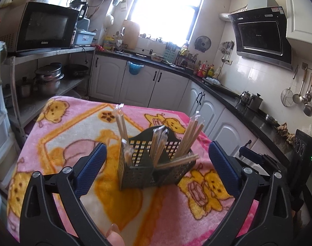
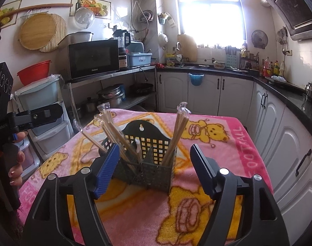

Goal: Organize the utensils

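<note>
Left wrist view: left gripper [image 1: 156,166] stands wide apart, empty; right gripper [image 2: 153,168] likewise parted, empty. Chopsticks [image 1: 188,139] sit in holder [image 1: 149,172] mid-blanket [image 1: 119,201]. Advise retreating clear without knocking the leaning sticks.

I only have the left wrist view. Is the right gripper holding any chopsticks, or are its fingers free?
Observer: Free. The right gripper stands open, with nothing gripped between its fingers.
Operator: Which way does the utensil holder face from that side?
Observer: The utensil holder has its tall back plate on the far side from the right gripper, and there is a hanging hole near the plate's top.
Operator: Is my left gripper visible from there?
Observer: Partly. The left gripper shows at the left edge of the right wrist view, with a hand wrapped around its handle.
</note>
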Demonstrator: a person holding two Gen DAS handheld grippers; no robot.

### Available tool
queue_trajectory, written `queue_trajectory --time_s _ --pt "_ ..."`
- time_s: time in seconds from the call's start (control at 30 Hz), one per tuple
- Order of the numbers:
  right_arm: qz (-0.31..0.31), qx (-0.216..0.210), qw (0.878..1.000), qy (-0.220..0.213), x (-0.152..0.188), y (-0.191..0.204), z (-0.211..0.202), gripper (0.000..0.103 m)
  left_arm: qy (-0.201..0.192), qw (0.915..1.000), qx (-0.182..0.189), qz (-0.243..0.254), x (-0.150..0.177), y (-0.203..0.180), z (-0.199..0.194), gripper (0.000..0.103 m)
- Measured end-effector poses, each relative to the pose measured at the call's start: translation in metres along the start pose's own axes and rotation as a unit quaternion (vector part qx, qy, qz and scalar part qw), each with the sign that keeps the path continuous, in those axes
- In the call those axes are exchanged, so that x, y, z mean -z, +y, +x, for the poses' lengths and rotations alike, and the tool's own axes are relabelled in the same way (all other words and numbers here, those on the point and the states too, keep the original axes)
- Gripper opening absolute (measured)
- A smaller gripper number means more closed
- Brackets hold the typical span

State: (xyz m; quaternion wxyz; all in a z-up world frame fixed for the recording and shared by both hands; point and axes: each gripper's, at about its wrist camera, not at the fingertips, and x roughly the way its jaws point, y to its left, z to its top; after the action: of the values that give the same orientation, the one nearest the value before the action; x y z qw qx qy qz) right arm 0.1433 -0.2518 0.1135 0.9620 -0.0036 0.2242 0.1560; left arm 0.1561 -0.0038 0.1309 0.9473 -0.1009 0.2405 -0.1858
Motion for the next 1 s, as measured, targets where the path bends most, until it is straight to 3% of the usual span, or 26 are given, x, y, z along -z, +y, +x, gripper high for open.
queue_trajectory --time_s 0.47,1.0 --pt "0.010 0.001 0.999 0.048 0.050 0.012 0.007 0.085 0.043 0.9987 -0.026 0.010 0.054 0.003 0.002 0.092" --pt "0.017 0.023 0.997 0.070 0.103 0.018 0.022 0.094 0.050 0.9954 -0.082 -0.005 0.111 0.019 0.018 0.092"
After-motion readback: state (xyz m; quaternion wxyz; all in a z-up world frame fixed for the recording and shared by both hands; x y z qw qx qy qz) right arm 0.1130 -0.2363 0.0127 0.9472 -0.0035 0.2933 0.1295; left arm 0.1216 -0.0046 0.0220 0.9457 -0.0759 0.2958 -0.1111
